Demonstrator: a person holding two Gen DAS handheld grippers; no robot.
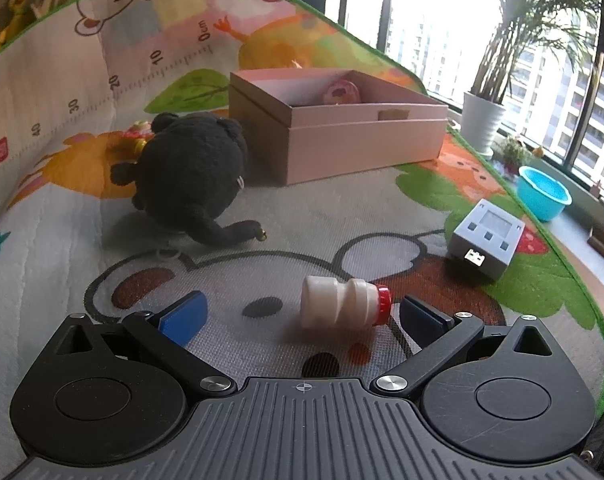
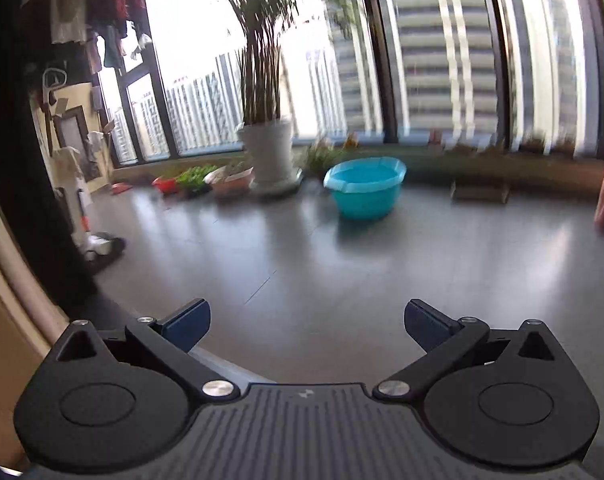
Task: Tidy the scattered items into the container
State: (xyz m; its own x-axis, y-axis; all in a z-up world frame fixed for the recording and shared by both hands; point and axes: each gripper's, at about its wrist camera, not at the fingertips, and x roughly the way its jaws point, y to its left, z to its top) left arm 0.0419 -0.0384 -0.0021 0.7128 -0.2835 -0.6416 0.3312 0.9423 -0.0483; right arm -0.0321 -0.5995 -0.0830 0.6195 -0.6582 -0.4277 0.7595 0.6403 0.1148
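A small white bottle with a red cap (image 1: 344,305) lies on its side on the play mat, just ahead of my left gripper (image 1: 302,314), which is open with the bottle between its blue pads and nearer the right one. Beyond it lie a black plush toy (image 1: 194,176), a grey device with buttons (image 1: 487,239) and a small pink-and-yellow toy (image 1: 136,136). The open pink box (image 1: 342,136) stands at the back with a pink round item (image 1: 341,92) inside. My right gripper (image 2: 307,322) is open over bare grey floor, holding nothing.
The cartoon play mat (image 1: 54,208) ends in a green edge on the right. Past it are a blue basin (image 1: 543,192) (image 2: 365,186), a white potted plant (image 1: 482,120) (image 2: 268,152) and windows. Small planters and a low wooden block (image 2: 481,191) line the window wall.
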